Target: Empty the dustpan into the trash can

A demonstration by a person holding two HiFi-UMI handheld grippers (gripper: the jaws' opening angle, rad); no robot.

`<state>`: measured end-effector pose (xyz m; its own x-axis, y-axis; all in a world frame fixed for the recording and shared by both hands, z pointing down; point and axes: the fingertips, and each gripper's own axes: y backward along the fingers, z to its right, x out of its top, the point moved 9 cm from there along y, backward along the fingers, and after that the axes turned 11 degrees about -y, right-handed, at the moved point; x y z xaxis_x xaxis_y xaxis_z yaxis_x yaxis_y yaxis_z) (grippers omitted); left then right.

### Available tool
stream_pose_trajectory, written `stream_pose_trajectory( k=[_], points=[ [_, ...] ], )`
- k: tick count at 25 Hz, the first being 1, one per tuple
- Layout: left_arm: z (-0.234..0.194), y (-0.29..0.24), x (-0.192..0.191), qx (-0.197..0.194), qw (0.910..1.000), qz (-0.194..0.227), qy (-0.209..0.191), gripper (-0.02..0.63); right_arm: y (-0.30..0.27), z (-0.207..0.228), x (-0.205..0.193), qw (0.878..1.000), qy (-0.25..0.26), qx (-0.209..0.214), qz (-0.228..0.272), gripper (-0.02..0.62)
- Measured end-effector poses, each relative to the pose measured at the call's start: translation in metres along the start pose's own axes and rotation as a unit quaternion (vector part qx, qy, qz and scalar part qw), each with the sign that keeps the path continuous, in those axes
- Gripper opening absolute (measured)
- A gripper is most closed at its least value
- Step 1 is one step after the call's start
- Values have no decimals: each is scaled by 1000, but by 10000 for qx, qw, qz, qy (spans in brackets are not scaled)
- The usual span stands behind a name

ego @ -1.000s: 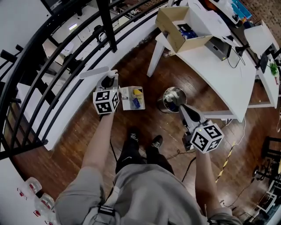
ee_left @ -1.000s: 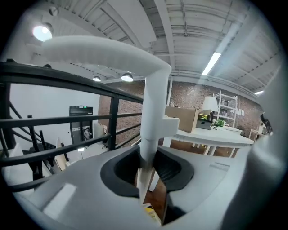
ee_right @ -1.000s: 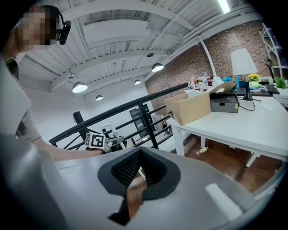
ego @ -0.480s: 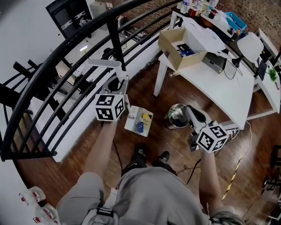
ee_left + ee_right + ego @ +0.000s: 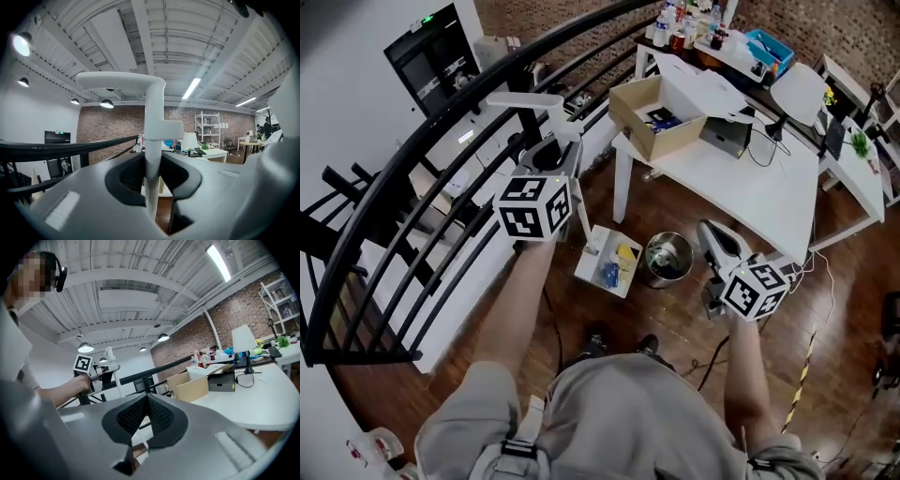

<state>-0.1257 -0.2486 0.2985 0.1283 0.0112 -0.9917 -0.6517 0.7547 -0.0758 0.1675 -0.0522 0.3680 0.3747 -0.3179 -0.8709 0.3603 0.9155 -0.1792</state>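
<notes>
Left tongs (image 5: pixel 153 180) clenched on dustpan handle (image 5: pixel 153 136). Dustpan (image 5: pixel 591 247) hangs just beside trash can (image 5: pixel 650 261), litter (image 5: pixel 619 264) inside. Right tongs (image 5: pixel 146 414) clenched, empty. Step: likely bringing pan over. Next: position above trash can, tip.

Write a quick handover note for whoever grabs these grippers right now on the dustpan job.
Left gripper: shut on the white handle of the dustpan.
Right gripper: shut, empty.
The dustpan hangs just left of the trash can in the head view, with yellow and blue scraps in it.
Done: dustpan picked up.
Left: bring it over the can and tip it out.
</notes>
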Motion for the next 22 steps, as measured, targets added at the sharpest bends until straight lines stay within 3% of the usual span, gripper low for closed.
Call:
stream_pose_trajectory(
  k=[9,22],
  points=[
    [51,-68,13,-206,9998,66,-34,80,52,26,20,9974,-49,-519,496,0],
    [108,-140,-8,-139,9999,70,-69,78,93,66,21,9908,-263,-1124,707,0]
  ],
)
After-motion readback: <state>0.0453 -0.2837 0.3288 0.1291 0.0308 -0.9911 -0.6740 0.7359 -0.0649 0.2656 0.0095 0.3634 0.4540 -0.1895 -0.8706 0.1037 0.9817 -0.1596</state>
